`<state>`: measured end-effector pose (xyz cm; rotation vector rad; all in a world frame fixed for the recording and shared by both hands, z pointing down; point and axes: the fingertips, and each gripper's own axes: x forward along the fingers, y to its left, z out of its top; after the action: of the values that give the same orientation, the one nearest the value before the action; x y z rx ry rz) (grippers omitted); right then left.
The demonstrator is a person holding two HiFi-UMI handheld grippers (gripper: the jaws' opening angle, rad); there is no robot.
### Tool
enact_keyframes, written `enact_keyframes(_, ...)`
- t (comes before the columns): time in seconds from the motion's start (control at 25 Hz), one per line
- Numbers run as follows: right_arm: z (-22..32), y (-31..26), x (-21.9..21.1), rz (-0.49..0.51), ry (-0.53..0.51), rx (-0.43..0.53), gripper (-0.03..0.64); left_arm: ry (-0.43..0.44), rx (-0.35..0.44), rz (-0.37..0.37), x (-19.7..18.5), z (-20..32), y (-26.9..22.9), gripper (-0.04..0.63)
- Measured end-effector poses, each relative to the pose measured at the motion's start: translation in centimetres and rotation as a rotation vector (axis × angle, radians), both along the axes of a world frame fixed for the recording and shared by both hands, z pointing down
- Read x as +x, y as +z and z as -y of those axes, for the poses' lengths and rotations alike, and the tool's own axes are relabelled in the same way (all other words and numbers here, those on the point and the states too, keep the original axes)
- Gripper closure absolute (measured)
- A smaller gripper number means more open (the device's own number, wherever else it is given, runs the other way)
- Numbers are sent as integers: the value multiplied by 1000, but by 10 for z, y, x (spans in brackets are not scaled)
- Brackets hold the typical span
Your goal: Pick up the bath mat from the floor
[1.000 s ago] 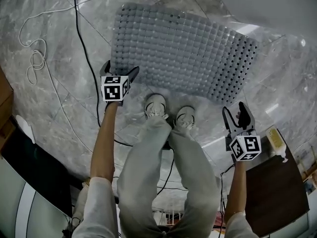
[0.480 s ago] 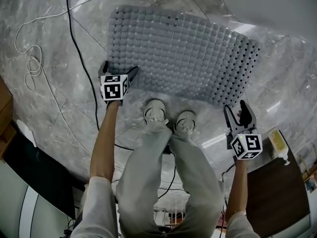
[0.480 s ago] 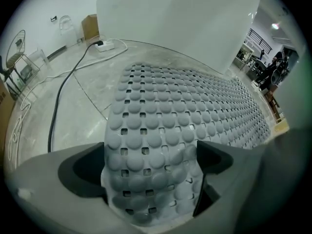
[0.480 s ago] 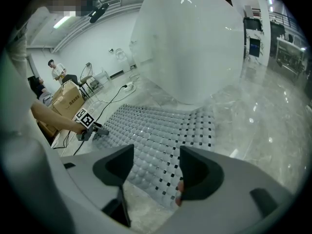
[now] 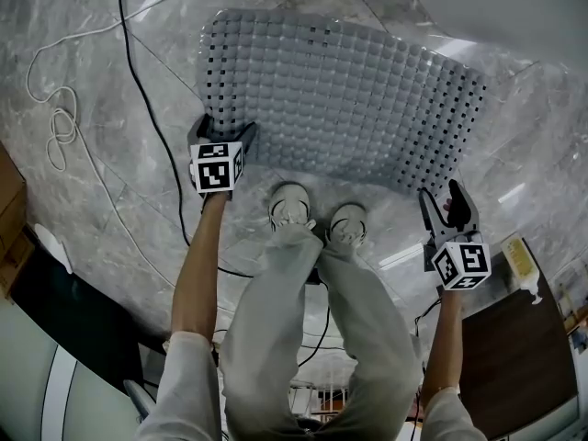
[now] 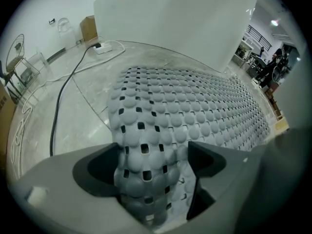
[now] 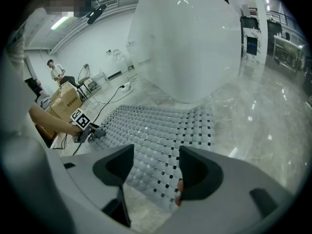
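Looking down on a wide grey marble floor (image 5: 101, 209), and spread across the far half of it is the bath mat (image 5: 340, 99), a pale grey sheet of round bumps and small square holes, lying flat except at one corner. A large white fixture (image 5: 514, 7) rises just beyond the mat's far-right edge.

The person stands at the mat's near edge, light trouser legs (image 5: 276, 320) in the middle of the head view, both arms reaching down and forward, one to each near corner.

Over on the left, the left gripper (image 5: 222, 129) is down at the near-left corner. Its jaws have just been closing, and the mat is right between them: the corner is squeezed up into a hump against the pads (you can see the bumps bulging up out of the gap in the left gripper view).

On the right, the right gripper (image 5: 443, 200) hangs just beside the near-right corner, jaws spread apart and gripping nothing; the mat's edge shows through the gap, but the pads are off it.

A black cable (image 5: 147, 108) runs along the floor left of the mat, and a thin white cable (image 5: 60, 127) loops farther left. Two pale shoes (image 5: 292, 202) sit just short of the mat's near edge.
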<state>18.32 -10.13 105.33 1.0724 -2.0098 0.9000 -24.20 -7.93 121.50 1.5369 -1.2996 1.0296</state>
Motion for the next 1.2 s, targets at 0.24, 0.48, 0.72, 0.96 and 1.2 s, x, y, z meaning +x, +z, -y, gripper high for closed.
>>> enact_keyframes(0.24, -2, 4, 6, -18, 18, -9, 334, 74, 34, -43, 29, -1, -10, 363)
enact_keyframes(0.48, -5, 19, 24, -48, 55, -43, 334, 83, 38, -140, 45, -1, -20, 514)
enact_keyframes(0.72, -2, 62, 56, -146, 136, -101, 290, 72, 38, -181, 48, -2, -23, 529)
enact_keyframes(0.96, 8, 115, 78, -176, 231, -203, 272, 69, 42, -188, 47, -2, -19, 526)
enact_keyframes(1.2, 11, 144, 80, -166, 225, -270, 259, 80, 39, -200, 47, -1, -17, 525)
